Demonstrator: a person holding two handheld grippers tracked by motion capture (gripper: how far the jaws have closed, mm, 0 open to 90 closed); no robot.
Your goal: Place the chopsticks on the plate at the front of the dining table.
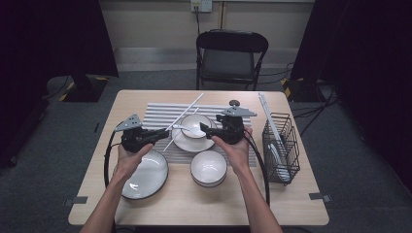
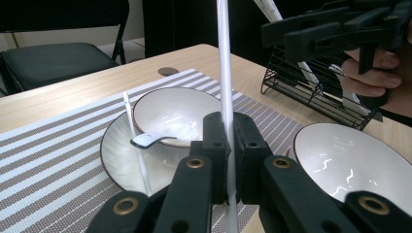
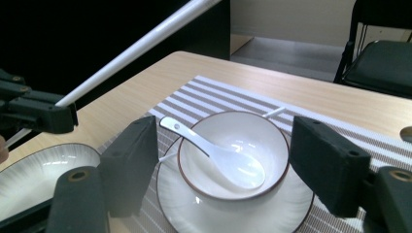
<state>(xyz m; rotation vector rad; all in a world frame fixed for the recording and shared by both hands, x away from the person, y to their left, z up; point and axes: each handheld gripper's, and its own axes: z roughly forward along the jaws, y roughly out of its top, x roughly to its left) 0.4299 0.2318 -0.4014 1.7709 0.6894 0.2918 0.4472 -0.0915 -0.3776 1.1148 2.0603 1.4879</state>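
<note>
My right hand-held gripper [image 3: 221,170] open, nearest spoon [image 3: 216,154] in bowl [image 3: 272,141]; handle points away-left. Left hand-held gripper [image 2: 228,160] clamps chopstick [image 2: 224,73].

glossy ceramic bowl [image 3: 233,155], glossy white chopstick [image 2: 224,73], wooden table [image 1: 194,204]

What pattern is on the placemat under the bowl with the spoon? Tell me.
Grey and white stripes on the placemat, clearest in the right gripper view.

Left gripper [image 1: 154,135] held level at the left of the striped placemat [image 1: 160,112], jaws clamped tight on a white chopstick [image 2: 224,73], right gripper [image 1: 204,129] over the placemat's right part, tilted down, jaws spread wide, nothing between them, both forearms bare
</note>
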